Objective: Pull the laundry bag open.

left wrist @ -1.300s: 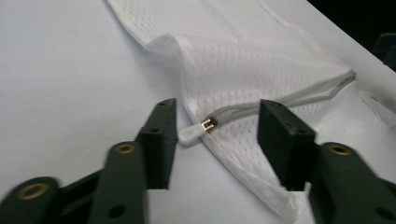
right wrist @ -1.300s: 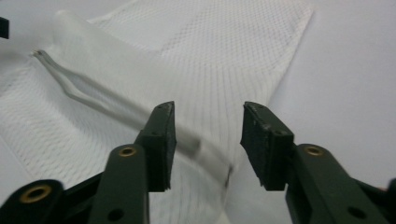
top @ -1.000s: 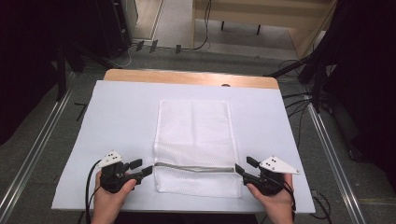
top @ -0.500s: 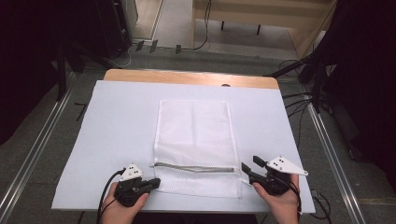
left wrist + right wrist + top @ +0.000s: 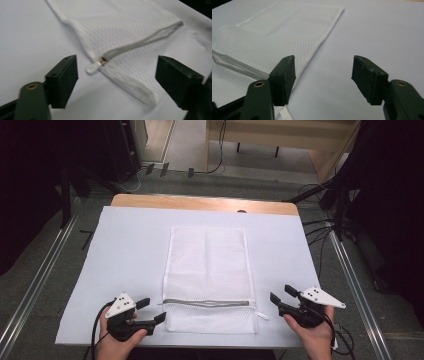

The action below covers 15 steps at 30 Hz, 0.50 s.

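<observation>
A white mesh laundry bag (image 5: 207, 270) lies flat in the middle of the table, with a grey zipper (image 5: 206, 302) running across it near the front edge. My left gripper (image 5: 151, 312) rests open on the table just left of the bag's front corner. In the left gripper view the bag (image 5: 130, 32) and the zipper's white pull (image 5: 93, 68) lie between and just beyond the open jaws. My right gripper (image 5: 281, 296) stands open at the bag's right, a short way off. The right gripper view has the bag (image 5: 279, 42) at the left, its edge passing behind the left jaw.
A white sheet (image 5: 125, 250) covers the table, and the wooden table edge (image 5: 200, 202) shows at the far side. Metal rails (image 5: 40, 280) run along both sides on the floor, with cables at the right. A small white tab (image 5: 262, 316) sticks out at the bag's front right.
Both grippers have let the bag's zipper edge down flat and drawn back toward the front of the table. The left one has shifted right, closer to the bag's corner.
</observation>
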Each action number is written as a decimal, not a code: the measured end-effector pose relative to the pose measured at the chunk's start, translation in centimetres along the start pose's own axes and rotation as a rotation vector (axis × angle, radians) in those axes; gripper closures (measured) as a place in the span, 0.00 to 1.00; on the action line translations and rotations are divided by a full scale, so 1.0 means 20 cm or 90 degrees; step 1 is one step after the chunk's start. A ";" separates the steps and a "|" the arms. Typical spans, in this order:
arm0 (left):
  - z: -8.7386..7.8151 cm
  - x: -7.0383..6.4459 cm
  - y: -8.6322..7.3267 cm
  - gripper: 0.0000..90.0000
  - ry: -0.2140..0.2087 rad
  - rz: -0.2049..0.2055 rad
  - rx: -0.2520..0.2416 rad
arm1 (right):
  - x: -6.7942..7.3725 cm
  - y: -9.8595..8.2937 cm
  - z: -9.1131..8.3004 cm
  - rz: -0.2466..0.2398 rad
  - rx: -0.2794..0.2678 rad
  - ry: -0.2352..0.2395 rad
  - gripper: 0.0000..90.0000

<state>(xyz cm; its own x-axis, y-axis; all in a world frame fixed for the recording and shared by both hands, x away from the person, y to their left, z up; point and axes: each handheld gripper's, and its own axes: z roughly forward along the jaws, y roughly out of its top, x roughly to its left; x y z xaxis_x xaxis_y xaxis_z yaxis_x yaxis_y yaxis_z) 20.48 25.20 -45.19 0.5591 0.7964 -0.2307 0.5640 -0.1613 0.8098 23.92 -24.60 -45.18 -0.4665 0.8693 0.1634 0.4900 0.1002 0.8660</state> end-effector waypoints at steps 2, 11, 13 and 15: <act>-0.03 0.05 0.01 0.14 -0.010 0.002 -0.023 | -0.02 -0.01 0.00 0.010 0.002 0.004 0.33; -0.13 0.27 0.03 0.08 0.047 -0.024 -0.083 | -0.15 -0.03 -0.02 0.050 0.005 -0.012 0.17; -0.14 0.32 0.04 0.00 0.066 -0.016 -0.096 | -0.19 -0.04 -0.04 0.050 0.004 -0.033 0.17; -0.16 0.37 0.04 0.00 0.071 -0.022 -0.114 | -0.21 -0.05 -0.05 0.049 0.001 -0.034 0.17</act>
<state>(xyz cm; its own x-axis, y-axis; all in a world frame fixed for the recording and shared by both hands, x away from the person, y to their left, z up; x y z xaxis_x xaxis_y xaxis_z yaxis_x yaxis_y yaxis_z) 23.05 32.76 -44.49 0.4650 0.8608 -0.2068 0.4590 -0.0347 0.8878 24.72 -28.78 -46.23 -0.3873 0.8991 0.2040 0.5246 0.0330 0.8507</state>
